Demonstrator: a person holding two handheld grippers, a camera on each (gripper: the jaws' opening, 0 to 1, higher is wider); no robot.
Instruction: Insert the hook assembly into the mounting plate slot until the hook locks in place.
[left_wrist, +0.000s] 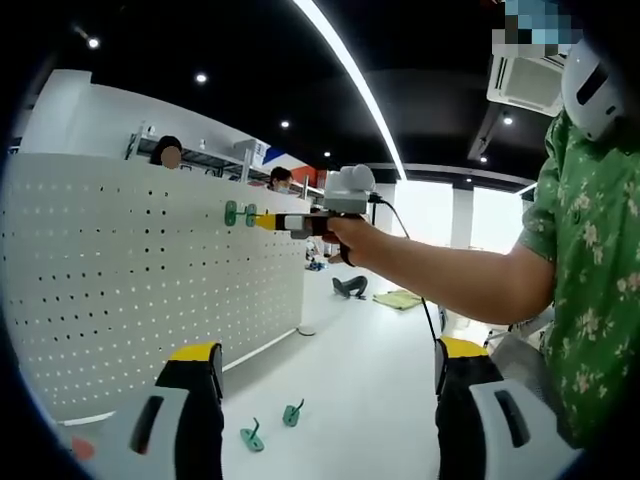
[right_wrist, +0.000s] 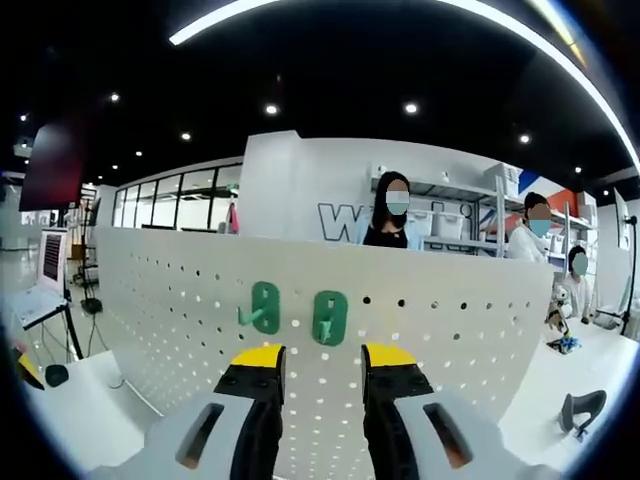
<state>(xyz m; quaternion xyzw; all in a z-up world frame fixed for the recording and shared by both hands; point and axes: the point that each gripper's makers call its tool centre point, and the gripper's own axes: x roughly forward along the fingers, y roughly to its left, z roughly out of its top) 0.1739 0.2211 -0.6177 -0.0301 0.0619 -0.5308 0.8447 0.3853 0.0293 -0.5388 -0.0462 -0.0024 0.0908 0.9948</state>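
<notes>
A: Left gripper (left_wrist: 330, 385), jaws wide, holding nothing. On the white bench (left_wrist: 370, 400) between them lie two loose green hooks (left_wrist: 252, 436) (left_wrist: 292, 412), small and hard to make out.

B: Pegboard (left_wrist: 120, 290)?

A: Upright at left, lower edge cut off by the jaws. Two green hooks (right_wrist: 265, 307) (right_wrist: 330, 317) mounted side by side near its top.

B: Right gripper (right_wrist: 322, 372)?

A: Just before the right mounted hook, jaws narrowly apart, nothing held. Whether the tips touch the hook, cannot tell. Person's arm (left_wrist: 450, 275) reaches in from the right.
</notes>
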